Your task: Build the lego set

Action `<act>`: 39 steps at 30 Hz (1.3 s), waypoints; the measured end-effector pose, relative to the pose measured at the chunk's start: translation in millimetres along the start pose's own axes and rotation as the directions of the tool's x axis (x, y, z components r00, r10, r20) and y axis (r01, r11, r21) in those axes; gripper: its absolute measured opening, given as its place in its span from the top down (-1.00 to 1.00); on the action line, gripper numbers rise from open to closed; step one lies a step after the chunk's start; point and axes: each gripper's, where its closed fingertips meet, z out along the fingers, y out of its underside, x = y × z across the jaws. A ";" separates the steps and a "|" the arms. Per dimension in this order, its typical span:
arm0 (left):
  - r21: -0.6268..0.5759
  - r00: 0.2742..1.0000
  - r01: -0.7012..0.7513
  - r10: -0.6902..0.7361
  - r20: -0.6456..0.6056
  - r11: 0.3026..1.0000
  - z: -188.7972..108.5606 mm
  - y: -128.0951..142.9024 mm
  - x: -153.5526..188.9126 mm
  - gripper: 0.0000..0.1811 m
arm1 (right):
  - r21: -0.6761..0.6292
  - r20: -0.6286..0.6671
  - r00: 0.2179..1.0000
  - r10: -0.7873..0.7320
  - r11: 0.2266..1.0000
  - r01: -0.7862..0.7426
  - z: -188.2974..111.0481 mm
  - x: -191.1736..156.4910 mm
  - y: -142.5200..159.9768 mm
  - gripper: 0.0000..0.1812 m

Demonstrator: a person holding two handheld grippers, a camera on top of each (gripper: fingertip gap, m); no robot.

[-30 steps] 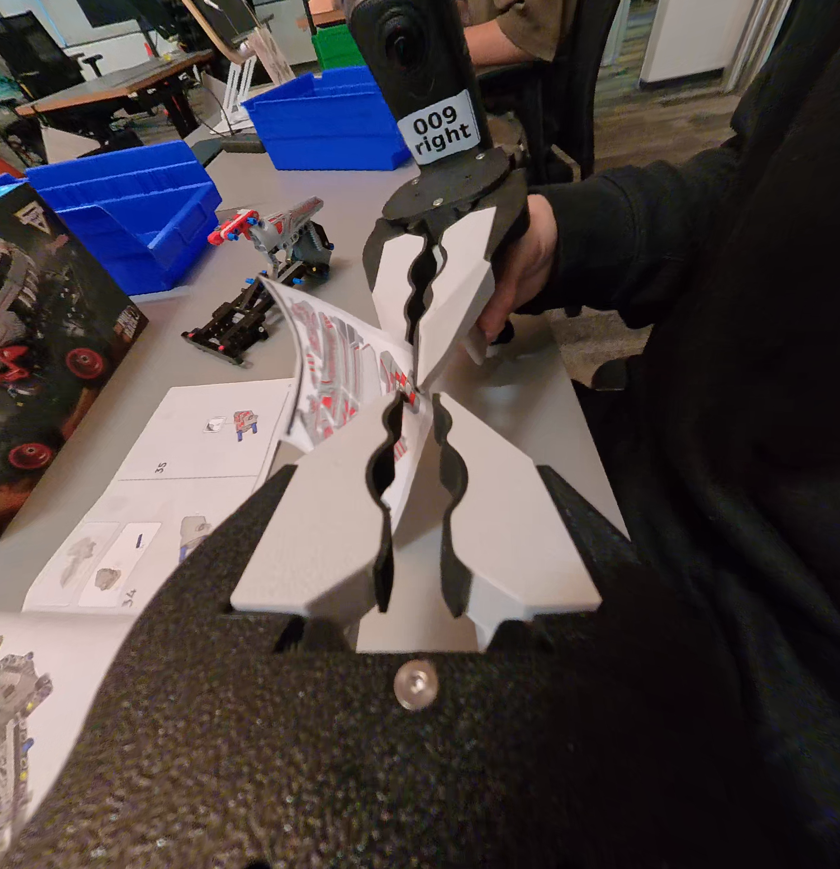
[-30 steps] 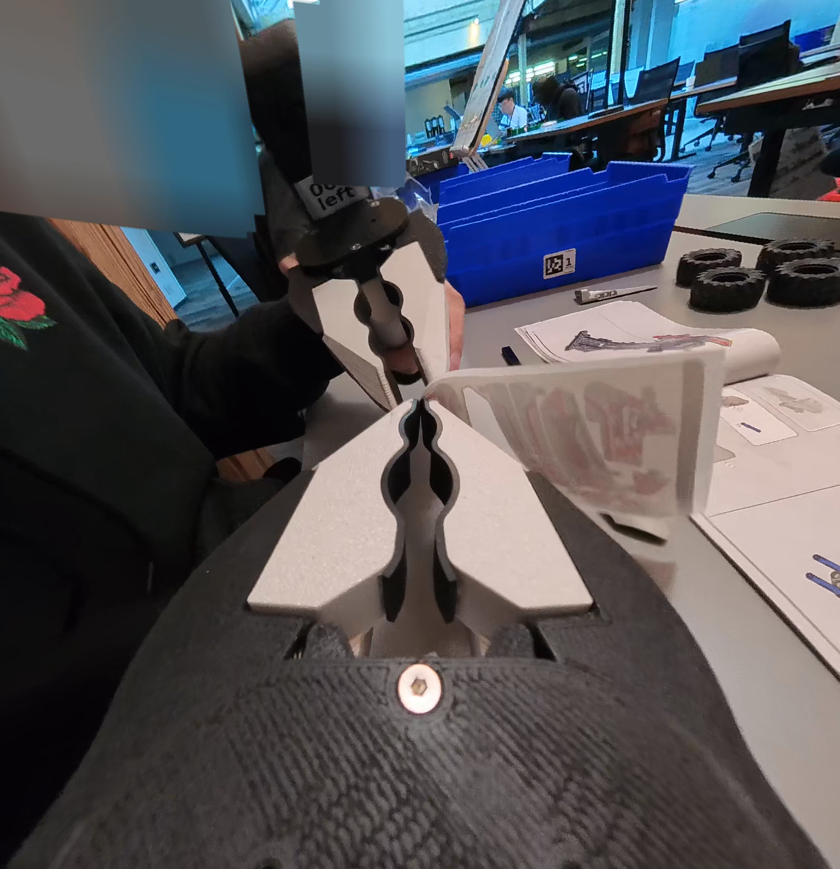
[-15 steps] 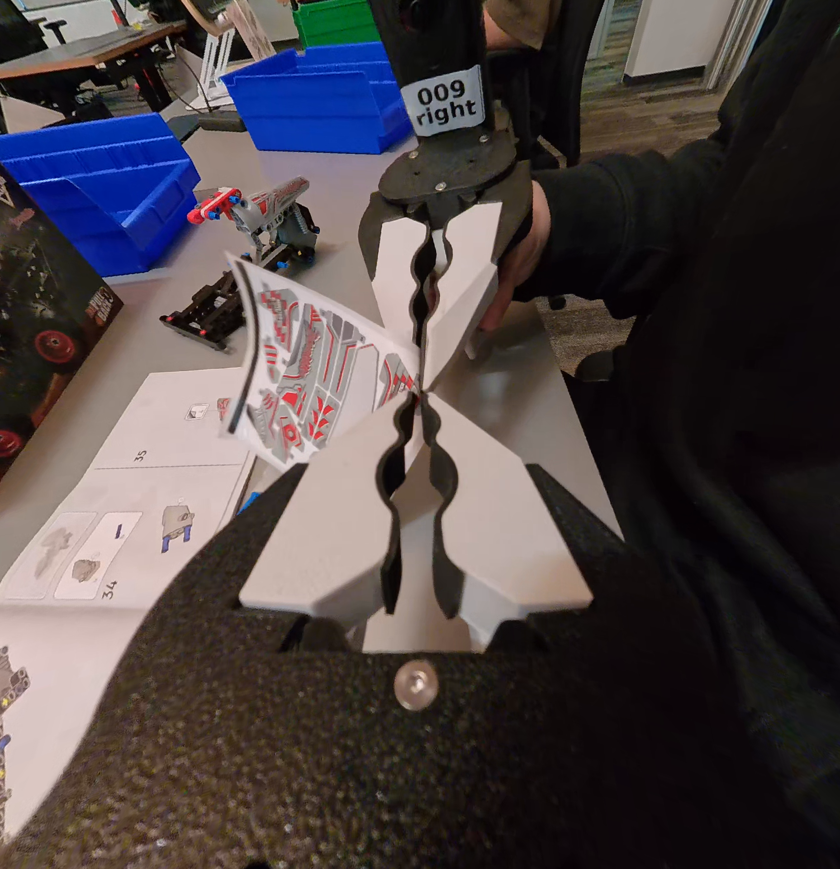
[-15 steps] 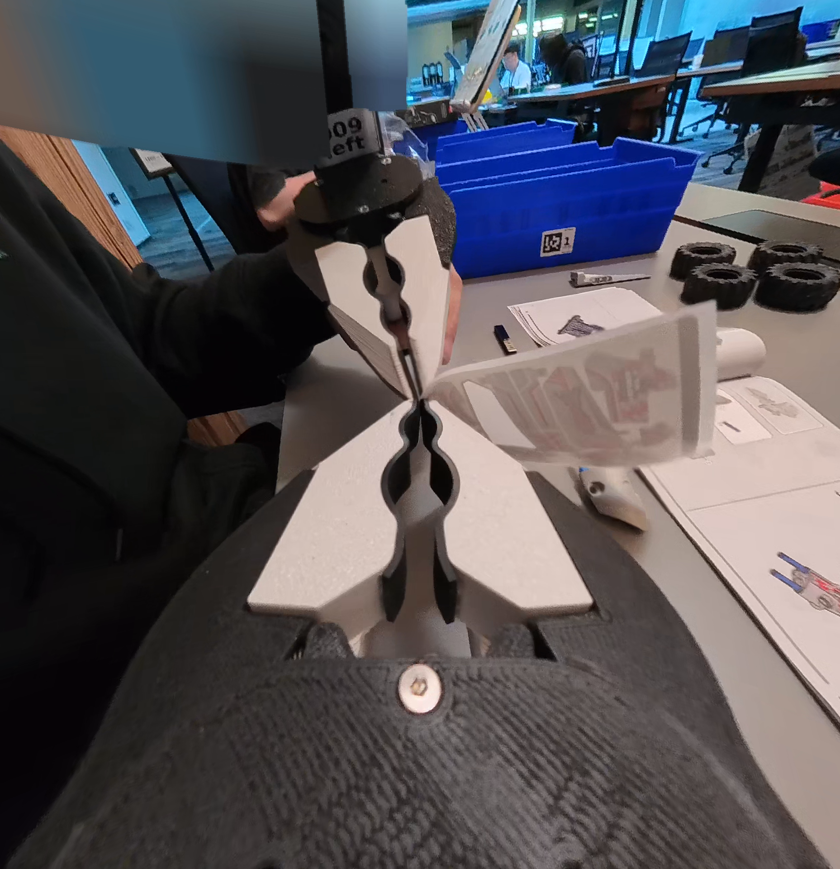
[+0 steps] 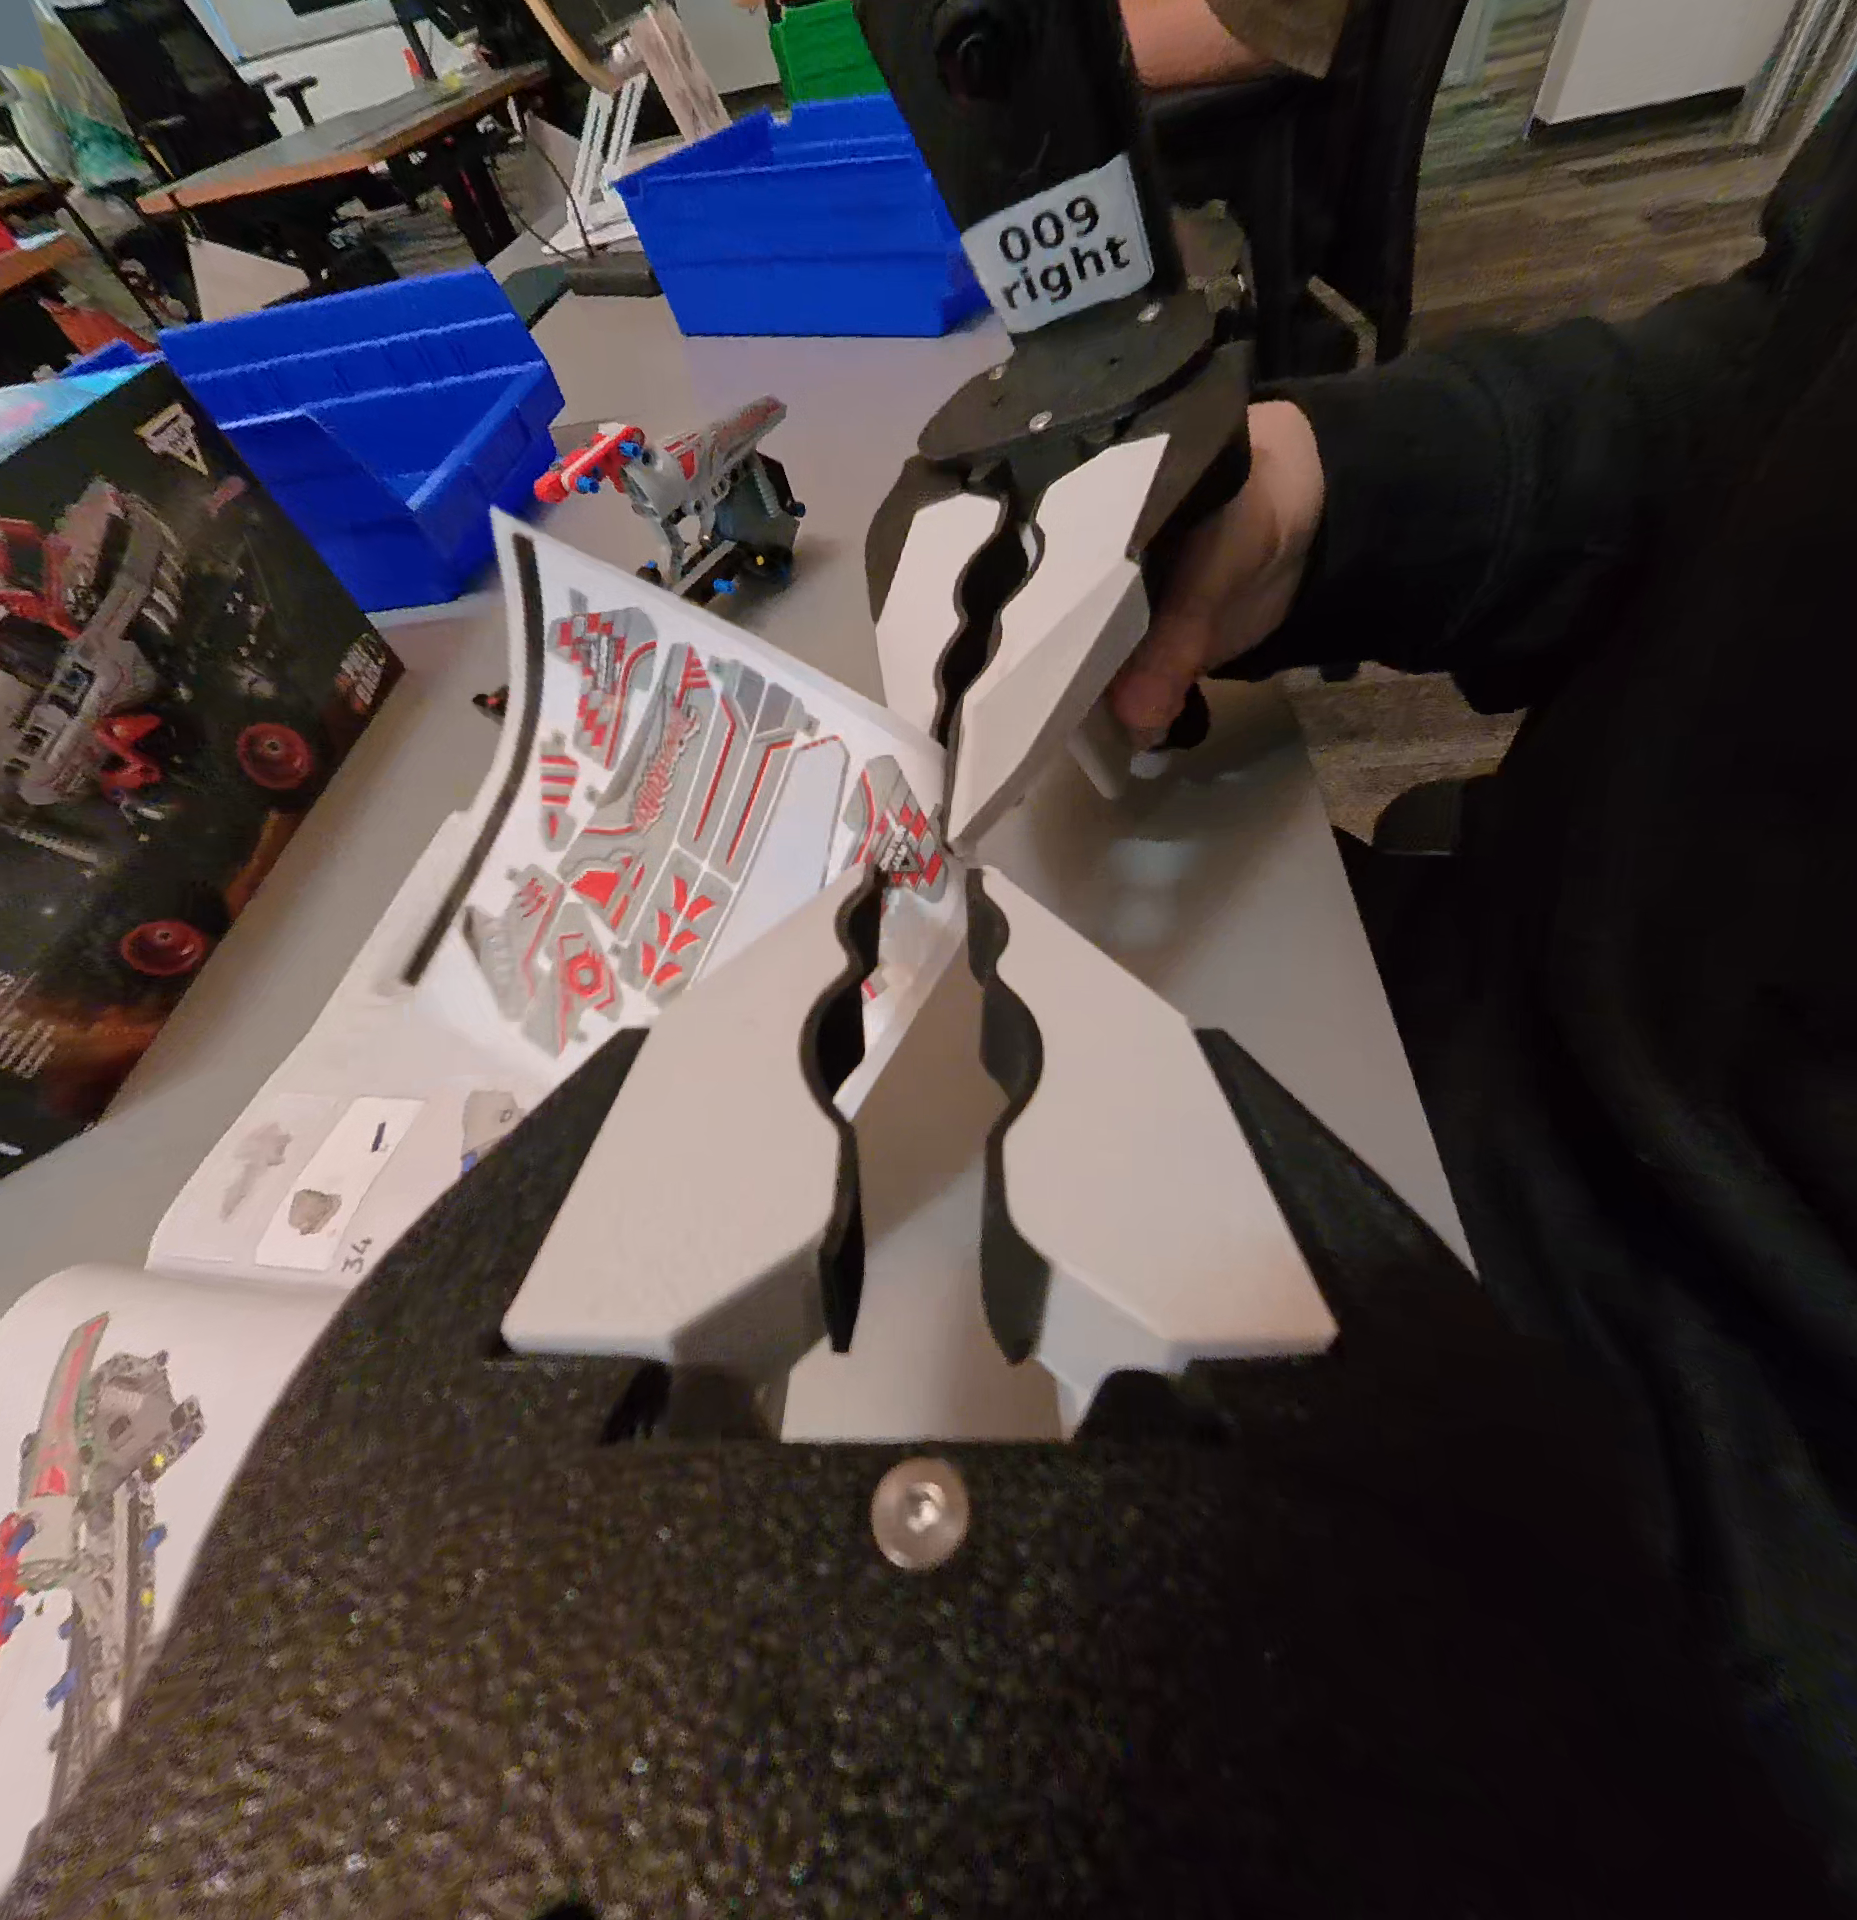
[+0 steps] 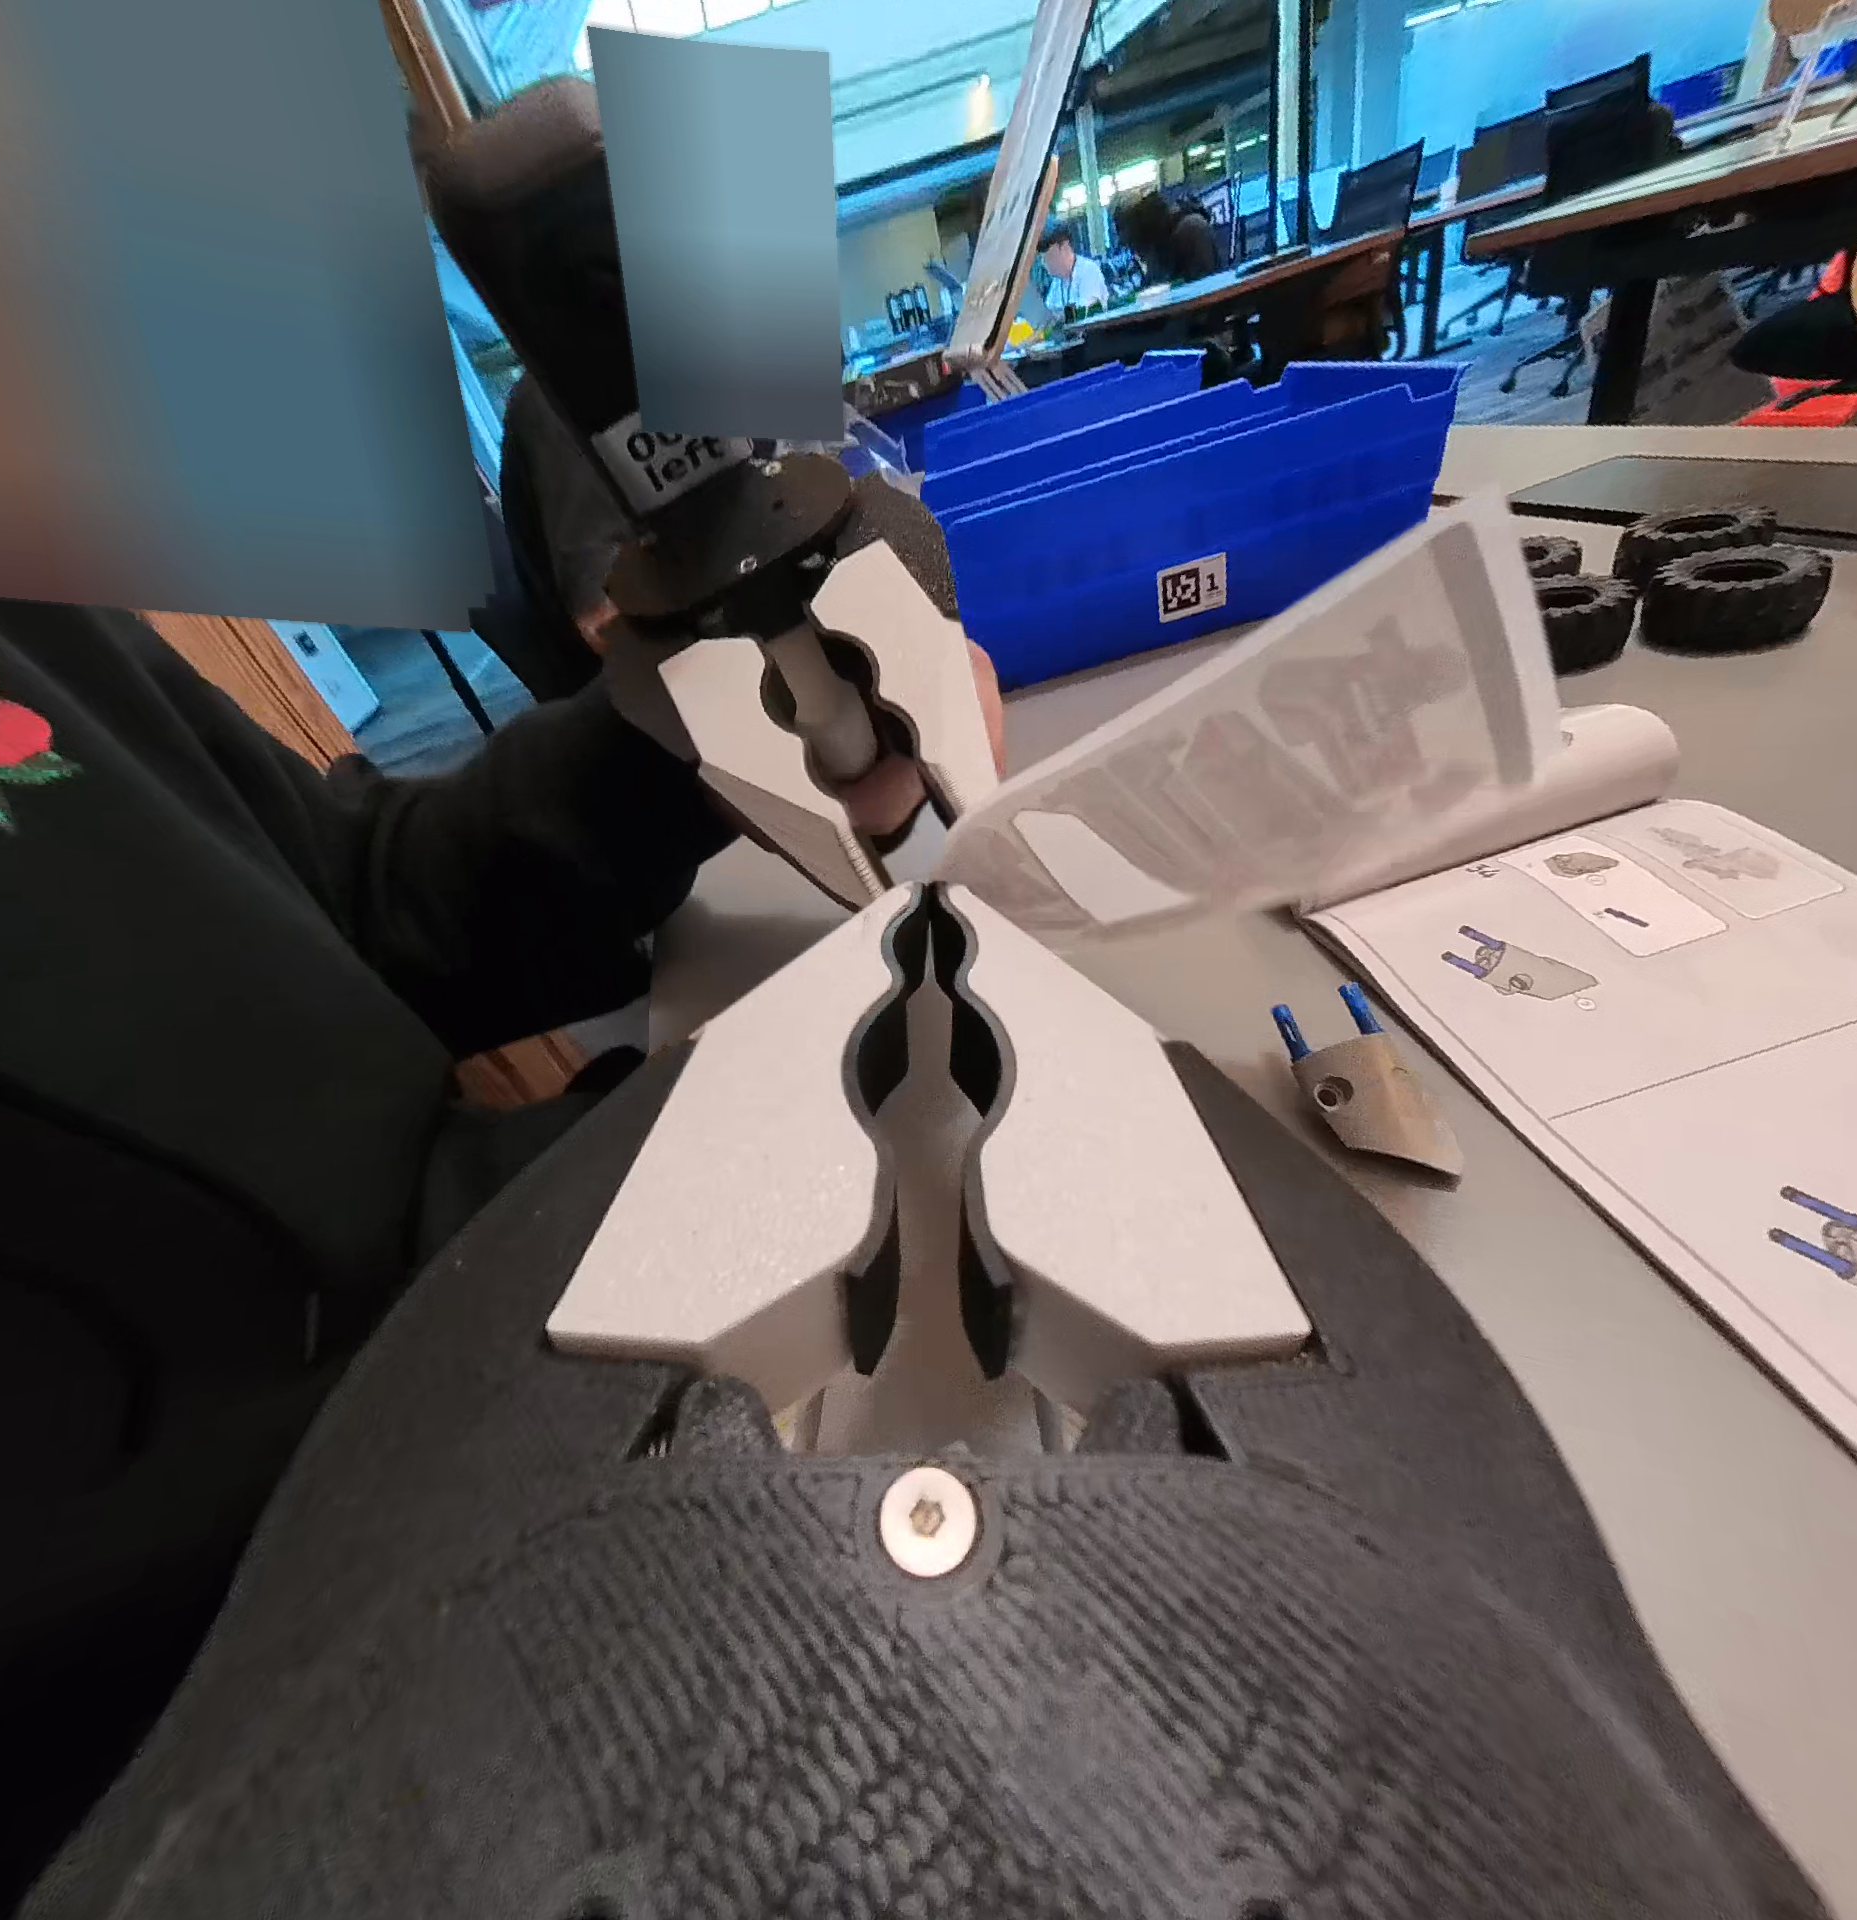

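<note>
Where grey table point(image 5: 882, 426) ends: office desks point(image 6: 1682, 197).

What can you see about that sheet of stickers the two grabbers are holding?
The sticker sheet is thin, glossy white paper printed with grey and red decal shapes and a dark strip along one edge. It is held up off the table, curling and tilted. Its near corner sits between the fingers of the left gripper, whose jaws stand a little apart, while the shut right gripper pinches the same corner. Nothing else touches it.
</note>
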 end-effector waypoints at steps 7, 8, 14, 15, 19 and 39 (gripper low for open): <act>0.037 0.998 0.033 -0.031 -0.048 0.999 3.2 -2.8 6.0 0.90 | 0.036 0.026 0.999 0.022 0.999 -0.023 0.9 -2.7 -2.5 1.00; 0.042 0.998 0.039 -0.036 -0.056 0.998 2.9 -2.7 6.6 0.91 | 0.035 0.027 1.000 0.006 0.999 -0.007 0.8 -3.3 -2.3 1.00; 0.037 0.997 0.038 -0.035 -0.075 0.999 2.9 -0.7 9.2 0.93 | -0.004 0.018 0.998 -0.067 0.998 0.067 1.0 -5.2 1.6 1.00; 0.035 0.996 0.036 -0.033 -0.077 0.999 2.9 -0.3 9.8 0.93 | -0.011 0.016 0.996 -0.082 0.997 0.083 1.1 -5.6 2.2 1.00; 0.001 0.997 0.004 -0.004 -0.073 1.000 2.2 5.1 10.2 0.96 | -0.078 -0.002 0.988 -0.156 0.985 0.156 0.3 -4.3 9.0 1.00; -0.033 0.984 0.011 -0.017 -0.179 0.999 2.9 14.4 27.0 0.98 | -0.170 0.089 0.951 -0.298 0.936 0.309 -2.2 -17.5 26.1 1.00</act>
